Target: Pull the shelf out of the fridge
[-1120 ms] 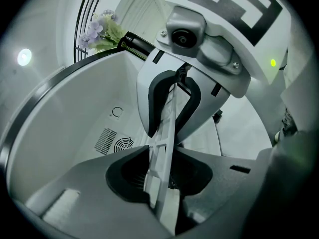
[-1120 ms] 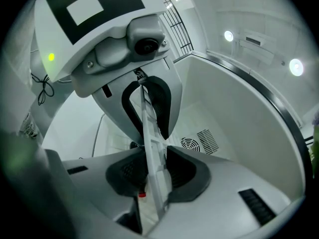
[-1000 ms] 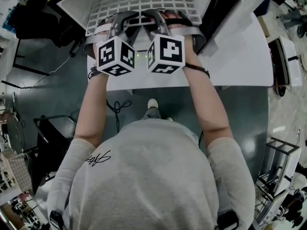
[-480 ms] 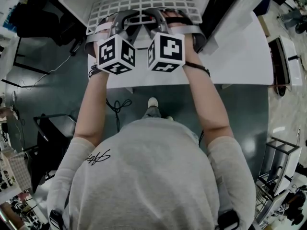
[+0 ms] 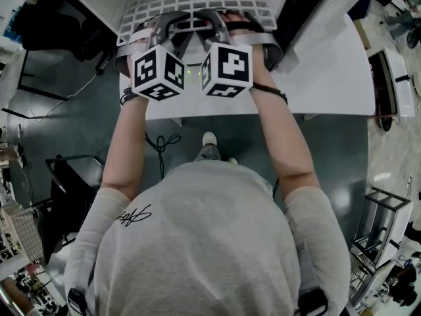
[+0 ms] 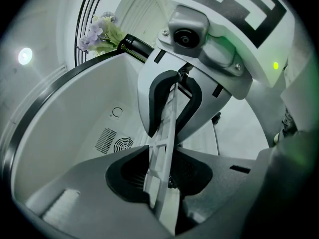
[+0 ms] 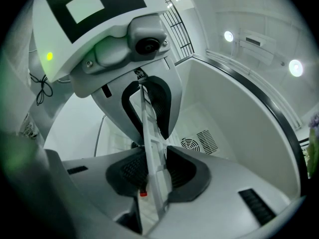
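Evidently the left gripper [image 6: 160, 178] and right gripper [image 7: 153, 176] each clamp the front rim of the shelf [image 5: 197, 4] (light, stiff plastic grid, probably brittle); pull evenly.

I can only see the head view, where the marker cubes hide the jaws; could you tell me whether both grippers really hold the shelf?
Observer: The left gripper has its jaws shut on the front edge of the shelf.
Operator: Thank you; and the other one?
Observer: The right gripper clamps that same edge between its jaws.
Operator: Is anything visible further in?
Observer: A round fan vent sits on the inner wall of the fridge.
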Demonstrator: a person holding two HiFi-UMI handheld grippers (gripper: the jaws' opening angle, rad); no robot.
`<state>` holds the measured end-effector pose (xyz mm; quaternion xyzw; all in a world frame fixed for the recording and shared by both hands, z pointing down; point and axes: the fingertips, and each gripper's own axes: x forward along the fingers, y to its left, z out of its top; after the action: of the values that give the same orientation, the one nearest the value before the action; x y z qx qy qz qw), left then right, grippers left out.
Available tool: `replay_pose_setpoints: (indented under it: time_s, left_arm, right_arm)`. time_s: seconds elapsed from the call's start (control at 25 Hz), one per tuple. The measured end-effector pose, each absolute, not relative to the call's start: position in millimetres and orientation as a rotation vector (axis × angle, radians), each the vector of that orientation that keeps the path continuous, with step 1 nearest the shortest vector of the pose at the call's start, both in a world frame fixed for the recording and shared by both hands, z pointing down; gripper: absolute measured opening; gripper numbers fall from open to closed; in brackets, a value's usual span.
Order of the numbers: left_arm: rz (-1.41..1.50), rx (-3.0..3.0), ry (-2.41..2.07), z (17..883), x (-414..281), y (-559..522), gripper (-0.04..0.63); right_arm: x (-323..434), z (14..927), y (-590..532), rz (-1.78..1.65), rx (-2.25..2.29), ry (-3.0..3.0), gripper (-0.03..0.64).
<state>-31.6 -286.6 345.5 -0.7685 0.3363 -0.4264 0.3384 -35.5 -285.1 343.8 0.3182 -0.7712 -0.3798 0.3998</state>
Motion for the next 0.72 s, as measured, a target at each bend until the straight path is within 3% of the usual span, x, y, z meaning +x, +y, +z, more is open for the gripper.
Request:
replay_pose_setpoints:
  time_s: [0.72]
  left_arm:
    - [-1.113, -2.006, 0.880, 345.7, -30.6, -283.9, 0.095]
  right_arm:
    - [-34.4, 344.2, -282.4, -0.960, 0.804, -1.950, 0.089]
